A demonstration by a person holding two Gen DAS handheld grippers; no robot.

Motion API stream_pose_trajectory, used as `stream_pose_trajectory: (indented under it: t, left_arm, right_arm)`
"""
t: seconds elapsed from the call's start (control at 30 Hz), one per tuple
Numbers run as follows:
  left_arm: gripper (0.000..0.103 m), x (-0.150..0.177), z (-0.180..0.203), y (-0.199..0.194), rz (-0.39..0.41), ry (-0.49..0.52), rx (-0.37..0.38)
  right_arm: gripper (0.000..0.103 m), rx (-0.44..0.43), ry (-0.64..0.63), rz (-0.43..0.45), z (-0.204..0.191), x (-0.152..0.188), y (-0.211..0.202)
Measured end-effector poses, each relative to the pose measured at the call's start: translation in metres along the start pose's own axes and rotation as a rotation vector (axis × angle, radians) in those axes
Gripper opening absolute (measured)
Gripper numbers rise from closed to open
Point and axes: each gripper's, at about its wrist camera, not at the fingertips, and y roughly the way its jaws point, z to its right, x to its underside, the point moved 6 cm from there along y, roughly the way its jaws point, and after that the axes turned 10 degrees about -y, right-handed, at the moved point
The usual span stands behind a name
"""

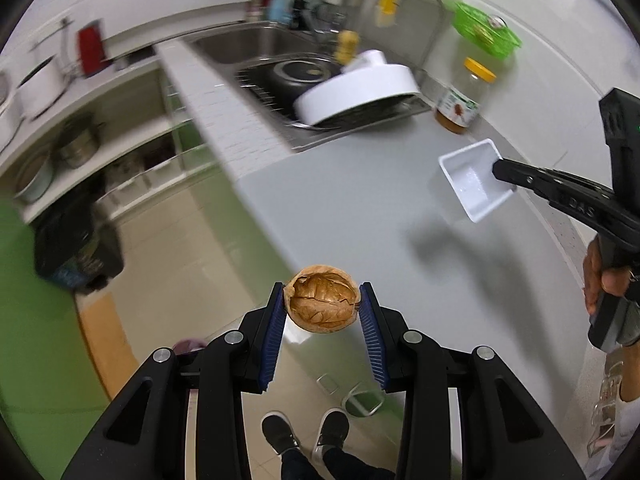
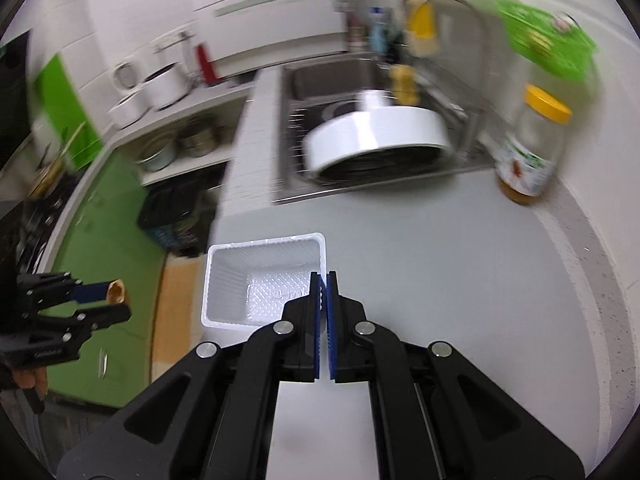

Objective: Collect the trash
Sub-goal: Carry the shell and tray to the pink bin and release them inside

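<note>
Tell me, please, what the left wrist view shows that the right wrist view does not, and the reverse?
Only the left wrist view shows the person's shoes on the floor and the walnut shell's cracked hollow, gripped between the left gripper's pads. Only the right wrist view shows the tray's ribbed inside, its wall pinched by the right gripper. Both show shell, tray, both grippers, the sink, the white lid, the jar and the green basket.
</note>
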Motion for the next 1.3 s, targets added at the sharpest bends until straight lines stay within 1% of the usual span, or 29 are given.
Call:
stream_pose_trajectory:
  t: [0.07,0.17,0.2,0.37,0.5,0.57,0.63,0.7,0.8,0.83,0.9,1.0,1.03,1.13,1.17,1.2,1.23,1.27,1.3]
  left_arm:
    - [0.037,0.011,-0.02,-0.016,0.014,-0.03,-0.022]
    - [0.037,0.032,-0.061,-0.046,0.043,-0.096,-0.062]
    - [0.037,0.037,-0.07,-0.053,0.048,-0.111,-0.07]
    - [0.037,0.076,-0.141,-0.089,0.074,-0.214,-0.121]
    - [0.037,0.102,-0.187,-0.102,0.071,-0.275,-0.135]
    - [0.037,0.111,-0.206,-0.1,0.068,-0.297,-0.141]
    - [0.037,0.119,-0.224,-0.091,0.056,-0.315,-0.143]
    - [0.037,0.128,-0.243,-0.071,0.038,-0.331,-0.142]
    - [0.037,0.144,-0.279,-0.018,0.017,-0.351,-0.139]
    - [0.037,0.15,-0.293,0.008,0.009,-0.362,-0.137]
    - [0.037,0.163,-0.315,0.051,0.0,-0.378,-0.131]
    - [0.037,0.185,-0.351,0.134,-0.017,-0.397,-0.119]
    - [0.037,0.189,-0.36,0.152,-0.019,-0.4,-0.119]
    - [0.037,0.203,-0.39,0.214,-0.016,-0.416,-0.106]
    - [0.043,0.205,-0.395,0.225,-0.015,-0.415,-0.112]
    - [0.066,0.209,-0.405,0.244,-0.013,-0.421,-0.109]
    - [0.085,0.212,-0.411,0.253,-0.009,-0.428,-0.107]
    - [0.097,0.215,-0.419,0.266,0.003,-0.434,-0.112]
    - [0.097,0.217,-0.425,0.275,0.001,-0.438,-0.112]
  right_arm:
    - [0.002,-0.032,-0.04,-0.004,-0.033,-0.001,-0.001]
    - [0.002,-0.079,-0.1,-0.01,-0.083,-0.005,0.001]
    - [0.002,-0.101,-0.121,-0.011,-0.104,-0.006,0.004]
    - [0.002,-0.176,-0.208,-0.035,-0.192,-0.008,0.021]
    - [0.002,-0.224,-0.257,-0.073,-0.259,-0.001,0.044]
    - [0.002,-0.24,-0.275,-0.091,-0.285,0.005,0.06]
    - [0.002,-0.251,-0.278,-0.121,-0.306,0.014,0.087]
    - [0.002,-0.25,-0.281,-0.141,-0.314,0.021,0.113]
    - [0.002,-0.235,-0.29,-0.167,-0.32,0.044,0.17]
    - [0.002,-0.226,-0.291,-0.177,-0.321,0.056,0.196]
    - [0.002,-0.214,-0.287,-0.188,-0.32,0.077,0.233]
    - [0.002,-0.196,-0.285,-0.207,-0.318,0.115,0.298]
    - [0.002,-0.193,-0.287,-0.215,-0.316,0.129,0.32]
    - [0.002,-0.186,-0.296,-0.238,-0.311,0.159,0.366]
    - [0.002,-0.186,-0.299,-0.246,-0.309,0.17,0.385]
    - [0.002,-0.186,-0.301,-0.254,-0.308,0.179,0.403]
    - [0.002,-0.187,-0.303,-0.262,-0.308,0.187,0.42]
    - [0.002,-0.187,-0.306,-0.268,-0.31,0.192,0.431]
    - [0.002,-0.191,-0.308,-0.273,-0.311,0.197,0.444]
